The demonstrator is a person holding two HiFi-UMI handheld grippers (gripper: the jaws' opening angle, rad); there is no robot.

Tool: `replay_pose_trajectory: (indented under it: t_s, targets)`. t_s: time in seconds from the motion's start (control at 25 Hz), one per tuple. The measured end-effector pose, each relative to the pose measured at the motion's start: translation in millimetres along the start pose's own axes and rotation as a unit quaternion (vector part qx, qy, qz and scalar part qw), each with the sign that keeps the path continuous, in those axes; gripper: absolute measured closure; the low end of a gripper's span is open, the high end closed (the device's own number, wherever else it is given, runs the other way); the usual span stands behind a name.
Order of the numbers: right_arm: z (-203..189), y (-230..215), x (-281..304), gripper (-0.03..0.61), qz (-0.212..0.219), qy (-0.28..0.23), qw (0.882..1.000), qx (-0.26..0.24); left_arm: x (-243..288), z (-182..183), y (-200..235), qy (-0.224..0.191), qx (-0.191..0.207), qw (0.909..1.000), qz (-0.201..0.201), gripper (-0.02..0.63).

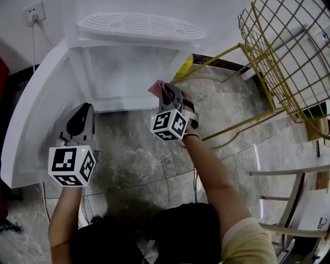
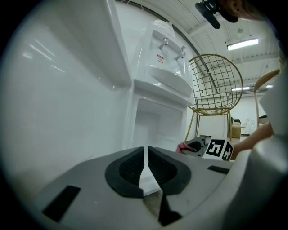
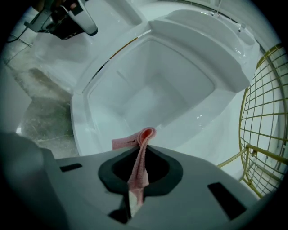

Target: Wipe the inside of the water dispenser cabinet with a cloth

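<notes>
**One cloth at the cabinet mouth, two tongs, one open door**

Head view: the white water dispenser cabinet (image 1: 124,72) stands with its one door (image 1: 31,118) swung wide to the left. The right tongs (image 1: 166,88) reach the right edge of the opening, with one pink cloth (image 1: 155,86) showing at their tip. The left tongs (image 1: 82,111) sit lower, beside the door. One gold wire chair (image 1: 289,56) stands to the right on the marbled floor (image 1: 134,149). One wall socket (image 1: 34,12) shows at the top left, and one slotted drip tray (image 1: 139,26) sits above the opening.

Left gripper view: the left tongs are closed together with nothing between them. The door fills the left side. Two taps (image 2: 165,42) sit high on the dispenser, and the chair stands behind it. The right tongs and a corner of the cloth show at the foot of the cabinet.

Right gripper view: the right tongs are clamped on the cloth, which runs as a narrow strip between the pads and folds over above them. The hollow of the cabinet lies just beyond, and the cloth is not touching its walls.
</notes>
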State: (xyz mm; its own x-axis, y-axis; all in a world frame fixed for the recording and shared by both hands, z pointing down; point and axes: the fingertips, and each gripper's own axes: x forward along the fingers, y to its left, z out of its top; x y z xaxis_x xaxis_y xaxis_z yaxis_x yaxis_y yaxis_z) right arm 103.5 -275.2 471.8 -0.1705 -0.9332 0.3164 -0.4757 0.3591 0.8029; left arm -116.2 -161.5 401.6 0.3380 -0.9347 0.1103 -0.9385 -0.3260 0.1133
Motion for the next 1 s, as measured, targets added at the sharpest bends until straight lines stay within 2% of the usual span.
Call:
replay_pose_trajectory:
  t_s: [0.28,0.52,1.0]
  targets:
    - [27.9,-37.5,-16.3,0.552,-0.04,-0.046,0.998,0.035,-4.2,18.9,0.0,-0.022,0.006,0.9997,0.004,0.591]
    - [57.5,-64.0,-41.4,0.552,-0.06,-0.099,0.989,0.089,-6.5,29.5,3.1,-0.03,0.009,0.9995,0.007,0.591]
    - [92.4,-62.0,-65.7,0.552,-0.017,-0.153,0.971,0.185,-11.7,43.4,3.5,-0.041,0.018,0.9989,0.009,0.591]
